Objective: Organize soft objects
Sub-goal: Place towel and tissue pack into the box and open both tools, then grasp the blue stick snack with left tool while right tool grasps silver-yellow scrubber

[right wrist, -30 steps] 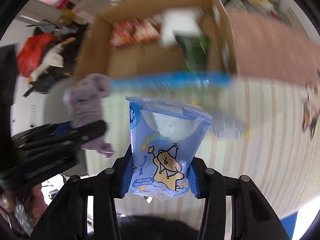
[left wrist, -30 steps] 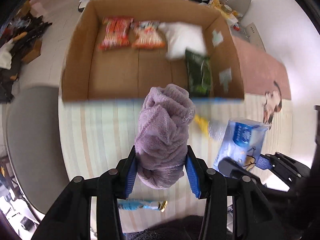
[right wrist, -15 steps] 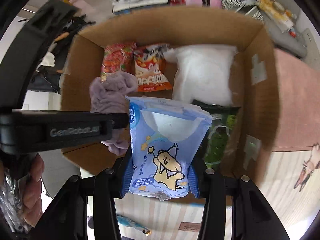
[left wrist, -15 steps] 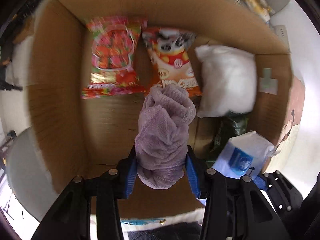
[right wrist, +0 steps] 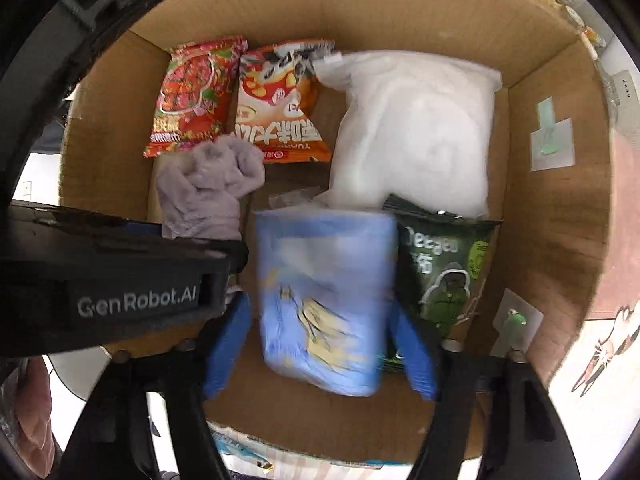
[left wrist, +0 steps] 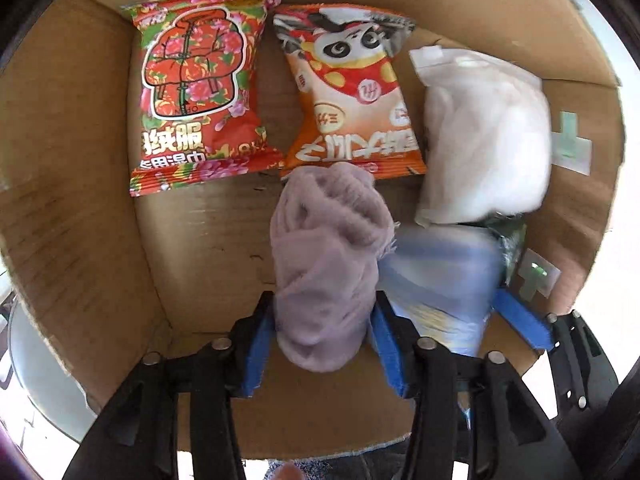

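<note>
Both grippers point down into a cardboard box (left wrist: pixel 80 200). My left gripper (left wrist: pixel 322 300) holds a rolled purple towel (left wrist: pixel 324 264) just above the box floor. Its jaws are opening, but the blue pads (left wrist: pixel 262 320) still touch the towel's sides. My right gripper (right wrist: pixel 320 312) is opening too. A blue tissue packet (right wrist: pixel 324 300) with a cartoon animal sits blurred between its pads (right wrist: pixel 416 352), with gaps on both sides. In the left wrist view the packet (left wrist: pixel 440 280) lies right beside the towel. In the right wrist view the towel (right wrist: pixel 208 192) is at the left.
Along the box's far wall lie a red floral snack bag (left wrist: pixel 196 92), an orange panda snack bag (left wrist: pixel 352 96) and a white soft pack (left wrist: pixel 484 140). A dark green packet (right wrist: pixel 444 272) lies right of the tissue packet. Bare box floor (left wrist: pixel 208 248) shows at the left.
Both grippers came from above the striped table over the box and sank into it. The right jaws spread off the tissue packet, which now blurs. The left jaws widened slightly around the towel.
</note>
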Available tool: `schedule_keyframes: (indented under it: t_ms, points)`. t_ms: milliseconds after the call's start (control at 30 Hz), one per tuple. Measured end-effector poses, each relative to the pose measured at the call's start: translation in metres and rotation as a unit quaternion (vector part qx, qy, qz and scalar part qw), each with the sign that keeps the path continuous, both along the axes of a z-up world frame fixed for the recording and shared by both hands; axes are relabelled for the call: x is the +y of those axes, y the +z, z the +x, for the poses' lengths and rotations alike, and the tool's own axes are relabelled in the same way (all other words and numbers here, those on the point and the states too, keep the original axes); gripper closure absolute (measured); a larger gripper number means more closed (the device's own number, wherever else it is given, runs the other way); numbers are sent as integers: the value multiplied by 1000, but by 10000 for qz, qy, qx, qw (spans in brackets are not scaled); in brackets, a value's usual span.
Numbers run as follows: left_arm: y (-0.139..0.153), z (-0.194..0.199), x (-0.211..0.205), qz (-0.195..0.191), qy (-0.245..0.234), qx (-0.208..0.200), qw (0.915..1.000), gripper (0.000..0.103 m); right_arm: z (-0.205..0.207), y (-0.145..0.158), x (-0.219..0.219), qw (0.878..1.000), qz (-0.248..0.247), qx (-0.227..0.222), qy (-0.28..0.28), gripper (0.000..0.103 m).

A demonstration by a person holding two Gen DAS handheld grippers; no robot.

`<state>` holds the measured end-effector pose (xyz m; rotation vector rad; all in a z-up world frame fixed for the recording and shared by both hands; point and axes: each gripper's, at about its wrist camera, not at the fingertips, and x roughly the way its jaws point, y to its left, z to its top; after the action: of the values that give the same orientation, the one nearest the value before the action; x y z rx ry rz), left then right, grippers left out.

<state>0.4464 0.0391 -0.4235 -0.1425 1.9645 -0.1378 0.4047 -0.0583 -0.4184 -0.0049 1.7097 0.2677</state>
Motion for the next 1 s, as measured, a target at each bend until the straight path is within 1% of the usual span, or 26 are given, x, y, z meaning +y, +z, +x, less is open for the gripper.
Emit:
schedule_keyframes:
  t_ms: [33,100,133,200,267,300,333,433,500,533,633,667,733,800,833,867,900,933,967,1000]
  points:
    - [4,0,2,-67,32,-36,10000,33,0,5,-1,10000,-28,-43,-13,21]
    - [16,0,7,-67,140,-235,9996,22,0,13,-4,9999,-69,-49,-53,19]
    - [22,0,9,-19,173,-346,9992,17,0,18,-6,9999,-86,-72,-60,18]
    - [36,-4,15,86,217,-588,9980,14,-2,28,-10,9997,-112,-182,-83,10]
    - [46,-12,16,148,203,-736,9970,4,-4,38,-15,9994,-141,-281,-109,6]
    - [51,-18,18,156,223,-826,9962,3,-8,45,-22,9993,-129,-334,-135,1]
    - [56,-24,18,150,229,-897,9956,3,-10,49,-25,9991,-118,-380,-171,0]
    - [69,-47,20,195,257,-1106,9933,3,-15,64,-33,9978,-166,-598,-222,0]
    - [76,-62,20,292,259,-1282,9910,3,-20,72,-34,9971,-234,-699,-189,0]
    - [75,-51,10,315,271,-1331,9902,3,-23,79,-33,9968,-261,-734,-167,0]
    - [83,-57,6,430,286,-1539,9867,3,-34,85,-35,9956,-301,-874,-130,0]
    - [90,-61,9,464,285,-1625,9852,3,-37,87,-34,9953,-288,-921,-131,0]
    - [105,-71,11,549,317,-1861,9805,3,-46,102,-35,9940,-242,-1055,-149,0]
    - [125,-87,16,813,539,-2256,9693,3,-59,119,-37,9919,-219,-1241,-161,0]
    - [138,-99,21,973,684,-2525,9603,3,-65,127,-40,9905,-197,-1348,-175,0]
    - [149,-113,25,1063,803,-2725,9529,3,-73,133,-42,9884,-189,-1494,-183,0]
    - [156,-132,29,1123,993,-2839,9471,3,-83,136,-46,9864,-224,-1621,-171,0]
    - [158,-150,36,1117,1184,-2811,9458,3,-94,139,-51,9848,-210,-1714,-180,0]
    - [154,-169,42,1024,1402,-2674,9478,3,-105,140,-56,9838,-147,-1773,-215,0]
    - [144,-192,49,901,1623,-2380,9534,3,-118,139,-63,9837,-105,-1775,-270,0]
